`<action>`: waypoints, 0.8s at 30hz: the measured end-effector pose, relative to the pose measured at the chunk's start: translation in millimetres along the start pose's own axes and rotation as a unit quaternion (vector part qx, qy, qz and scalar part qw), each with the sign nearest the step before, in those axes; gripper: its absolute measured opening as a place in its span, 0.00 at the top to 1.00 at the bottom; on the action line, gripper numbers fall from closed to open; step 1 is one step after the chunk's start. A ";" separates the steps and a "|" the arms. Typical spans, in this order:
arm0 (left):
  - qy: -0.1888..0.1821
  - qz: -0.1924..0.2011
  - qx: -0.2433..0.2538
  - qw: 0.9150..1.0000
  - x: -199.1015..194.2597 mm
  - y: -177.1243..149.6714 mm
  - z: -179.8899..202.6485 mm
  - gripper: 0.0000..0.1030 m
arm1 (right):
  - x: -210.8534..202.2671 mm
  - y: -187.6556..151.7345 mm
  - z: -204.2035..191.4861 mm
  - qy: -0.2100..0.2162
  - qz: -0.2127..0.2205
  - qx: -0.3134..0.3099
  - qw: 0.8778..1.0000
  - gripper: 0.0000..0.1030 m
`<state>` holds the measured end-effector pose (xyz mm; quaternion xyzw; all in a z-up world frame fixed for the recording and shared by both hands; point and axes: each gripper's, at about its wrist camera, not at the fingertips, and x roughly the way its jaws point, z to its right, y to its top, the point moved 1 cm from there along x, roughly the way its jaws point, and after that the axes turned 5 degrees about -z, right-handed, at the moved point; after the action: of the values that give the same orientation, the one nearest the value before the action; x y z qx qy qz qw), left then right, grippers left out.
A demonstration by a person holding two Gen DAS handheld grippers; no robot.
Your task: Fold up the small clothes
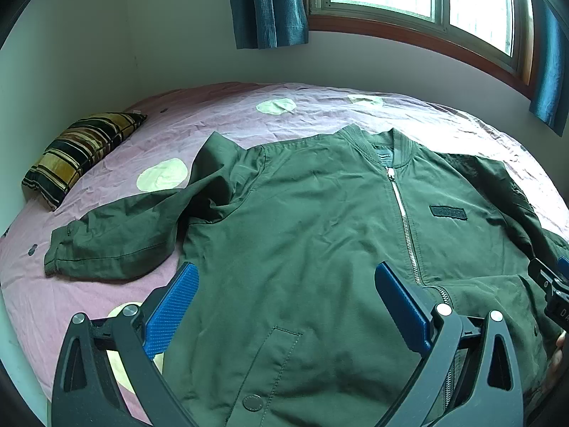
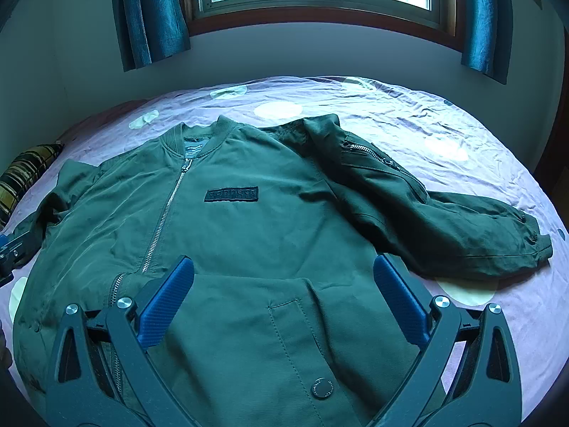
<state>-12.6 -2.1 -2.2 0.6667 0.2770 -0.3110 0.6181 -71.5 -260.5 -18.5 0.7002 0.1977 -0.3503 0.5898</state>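
Green jacket lies flat, zipped, ready for folding; left gripper and right gripper hover above its hem, jaws wide apart, holding nothing, sleeves splayed outward beyond them.

Jacket hem cut off below

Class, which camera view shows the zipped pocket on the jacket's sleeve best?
The right wrist view: the sleeve pocket zipper lies in plain sight there. In the left wrist view, that sleeve sits at the edge, its zipper indistinct.
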 end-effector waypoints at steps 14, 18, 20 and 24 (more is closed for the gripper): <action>-0.012 -0.023 -0.010 1.000 13.8 -1.3 -6.0 0.04 | -9.3 20.1 56.9 0.018 0.006 0.044 0.999 0.02; -0.018 -0.024 -0.009 0.999 18.3 -2.2 -7.0 0.04 | -19.1 32.6 157.4 -0.002 0.021 0.123 0.992 0.02; -0.016 -0.025 -0.006 1.000 21.1 -2.0 -6.6 0.04 | -19.5 33.2 213.9 -0.025 0.020 0.162 0.986 0.02; -0.011 -0.033 -0.009 0.999 30.3 -3.5 -6.9 0.04 | -8.3 23.2 332.4 -0.106 -0.024 0.226 0.968 0.10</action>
<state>5.1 4.5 -27.1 0.6481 0.2951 -0.3363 0.6163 -146.7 -585.2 -16.1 0.7693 0.0671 -0.4719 0.4254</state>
